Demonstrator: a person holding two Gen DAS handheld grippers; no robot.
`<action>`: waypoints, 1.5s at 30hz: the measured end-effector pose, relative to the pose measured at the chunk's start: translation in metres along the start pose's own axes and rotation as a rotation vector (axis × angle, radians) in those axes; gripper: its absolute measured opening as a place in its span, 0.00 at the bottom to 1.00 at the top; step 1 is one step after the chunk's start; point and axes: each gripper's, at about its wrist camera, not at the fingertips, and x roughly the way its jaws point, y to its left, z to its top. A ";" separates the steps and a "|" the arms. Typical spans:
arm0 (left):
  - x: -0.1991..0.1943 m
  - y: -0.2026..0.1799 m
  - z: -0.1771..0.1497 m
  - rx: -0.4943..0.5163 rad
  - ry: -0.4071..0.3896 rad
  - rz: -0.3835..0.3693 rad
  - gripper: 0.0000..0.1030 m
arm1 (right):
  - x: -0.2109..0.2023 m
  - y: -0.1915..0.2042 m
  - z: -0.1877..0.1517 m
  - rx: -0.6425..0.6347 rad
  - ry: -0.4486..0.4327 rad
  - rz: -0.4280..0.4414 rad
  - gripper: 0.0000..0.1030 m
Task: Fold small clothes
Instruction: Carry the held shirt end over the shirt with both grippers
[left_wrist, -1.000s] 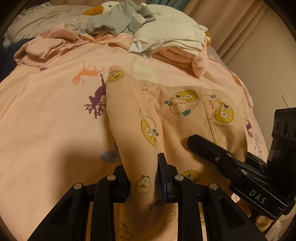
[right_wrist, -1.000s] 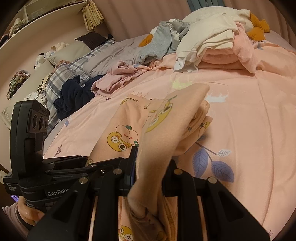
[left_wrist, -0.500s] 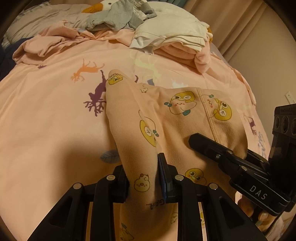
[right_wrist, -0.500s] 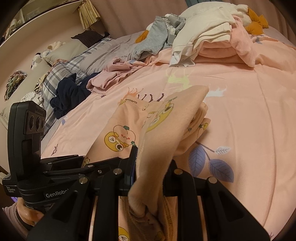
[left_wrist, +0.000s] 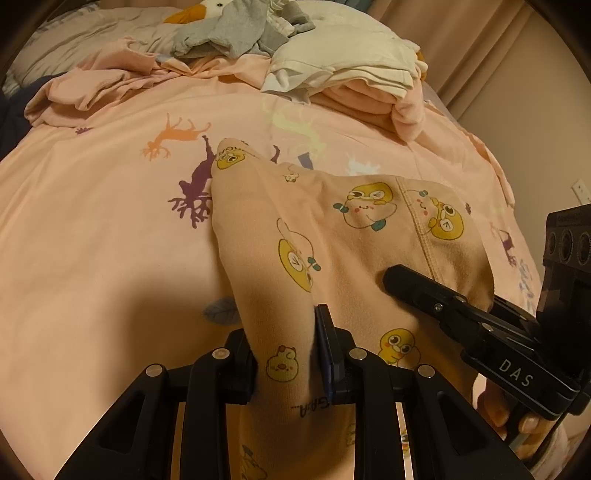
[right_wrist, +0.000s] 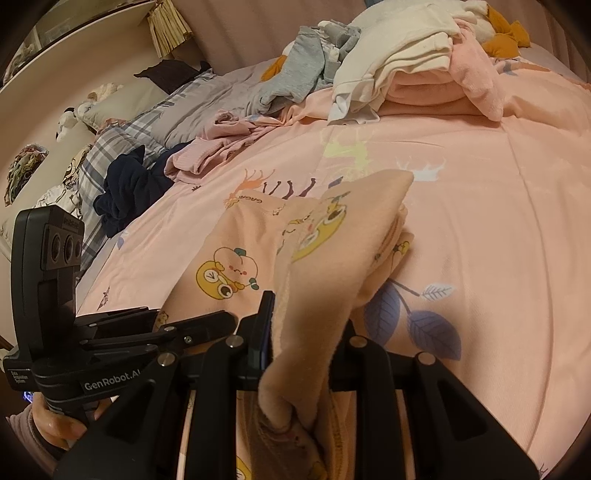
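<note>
A small peach garment printed with yellow cartoon ducks hangs between both grippers above the pink bedspread. My left gripper is shut on one near corner of it. My right gripper is shut on the other corner, where the cloth bunches over the jaws. The right gripper also shows at the right of the left wrist view, and the left gripper at the left of the right wrist view. The garment's far end droops onto the bed.
A stack of folded cream and pink clothes lies at the far side of the bed. Loose grey clothes, a crumpled pink garment and a dark navy one lie near plaid pillows.
Both grippers have moved slightly forward with the garment still held; the clothes pile looks a little nearer. The grips are the same.
</note>
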 end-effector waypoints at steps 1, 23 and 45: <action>0.000 0.000 0.000 0.000 0.000 0.001 0.23 | 0.000 0.000 0.000 0.002 0.000 0.000 0.23; 0.003 0.001 0.000 0.003 0.003 0.006 0.24 | 0.004 -0.011 -0.005 0.044 0.014 0.004 0.26; 0.003 0.003 -0.001 0.006 0.008 0.024 0.31 | 0.003 -0.021 -0.011 0.098 0.028 0.015 0.32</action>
